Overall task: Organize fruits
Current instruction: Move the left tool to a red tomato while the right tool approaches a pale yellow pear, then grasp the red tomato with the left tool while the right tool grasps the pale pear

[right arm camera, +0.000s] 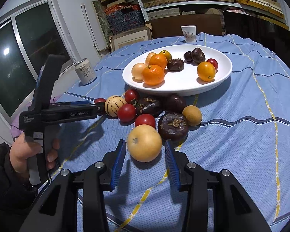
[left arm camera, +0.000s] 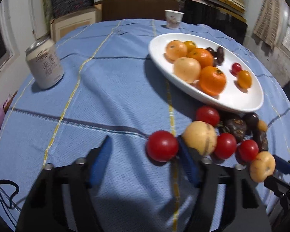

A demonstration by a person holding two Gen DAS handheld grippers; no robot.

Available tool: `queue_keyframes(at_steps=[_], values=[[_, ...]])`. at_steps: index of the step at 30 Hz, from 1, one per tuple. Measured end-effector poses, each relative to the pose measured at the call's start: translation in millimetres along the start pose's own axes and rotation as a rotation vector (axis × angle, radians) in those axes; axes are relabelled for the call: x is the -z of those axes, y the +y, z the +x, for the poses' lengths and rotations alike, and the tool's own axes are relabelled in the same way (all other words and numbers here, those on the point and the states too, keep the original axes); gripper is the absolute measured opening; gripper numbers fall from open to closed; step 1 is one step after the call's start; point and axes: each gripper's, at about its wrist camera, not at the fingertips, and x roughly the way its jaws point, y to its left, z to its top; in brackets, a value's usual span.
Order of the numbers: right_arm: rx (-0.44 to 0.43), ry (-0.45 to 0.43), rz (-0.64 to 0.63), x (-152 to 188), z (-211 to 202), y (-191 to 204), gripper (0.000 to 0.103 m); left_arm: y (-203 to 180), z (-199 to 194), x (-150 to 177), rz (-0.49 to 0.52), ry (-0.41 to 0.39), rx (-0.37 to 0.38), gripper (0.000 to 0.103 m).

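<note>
Right hand-held gripper (right arm camera: 145, 166): my jaws stand apart around the pale round fruit (right arm camera: 144, 143), one blue pad on each side, neither pad clearly touching it yet.
Left hand-held gripper (left arm camera: 143, 154): jaws spread wide and holding nothing; the right pad sits between a red tomato (left arm camera: 162, 148) and the striped yellow fruit (left arm camera: 200, 140), close against both.
Where the fruit is: part of it already lies in the white plate (right arm camera: 218, 81); the rest is heaped on the blue tablecloth (right arm camera: 251, 135) just in front of the plate.
Risk, roll: the pale round fruit is smooth; if I close off-centre I expect it to squirt forward into the dark wrinkled fruit (right arm camera: 173, 127) right behind it.
Risk, scatter: the heap is tightly packed, so a nudge from either gripper could send tomatoes rolling across the table.
Risk, squeeze: the tomatoes look soft; too hard a clamp would likely split one.
Risk, collision: both grippers work the same heap from neighbouring sides, so my two hands may knock each other.
Risk, plate: it is crowded on the left side; a fruit dropped there could bounce out.
Risk, cloth: it is rumpled, and a low pad might snag it.
</note>
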Motion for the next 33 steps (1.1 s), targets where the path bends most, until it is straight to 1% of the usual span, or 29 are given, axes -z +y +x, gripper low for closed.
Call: queue_keyframes(at_steps=[1,3,4,5,8,12,16,18,22,25,28,33], values=[[0.002,0.001,0.000,0,0,0,0.043,-3,-1,0,0.017,-0.006,0.000,0.048],[0.002,0.002,0.000,0,0,0,0.043,-10,-2,1,0.052,-0.014,0.015,0.040],[0.003,0.002,0.000,0,0,0,0.043,-12,-2,1,0.060,-0.009,0.029,0.030],[0.003,0.002,0.000,0,0,0,0.043,-13,-1,1,0.066,-0.007,0.037,0.029],[0.005,0.002,0.001,0,0,0,0.043,-16,-2,3,0.080,-0.009,0.052,0.028],[0.009,0.002,0.000,-1,0,0,0.043,-13,-3,2,0.063,-0.016,0.075,0.028],[0.035,0.010,-0.018,-1,2,4,0.043,-9,-12,3,0.043,-0.068,0.065,0.028],[0.055,0.028,-0.034,-3,6,8,0.044,-8,-15,3,0.036,-0.080,0.064,0.028],[0.076,0.057,-0.043,-8,16,13,0.044,-8,-15,2,0.035,-0.078,0.066,0.028],[0.088,0.100,-0.043,-10,27,16,0.043,-6,-15,3,0.026,-0.074,0.071,0.029],[0.092,0.096,-0.040,-10,27,16,0.042,-3,-16,3,0.015,-0.074,0.078,0.029],[0.076,0.053,-0.028,-8,18,13,0.041,-3,-17,3,0.015,-0.080,0.083,0.029]])
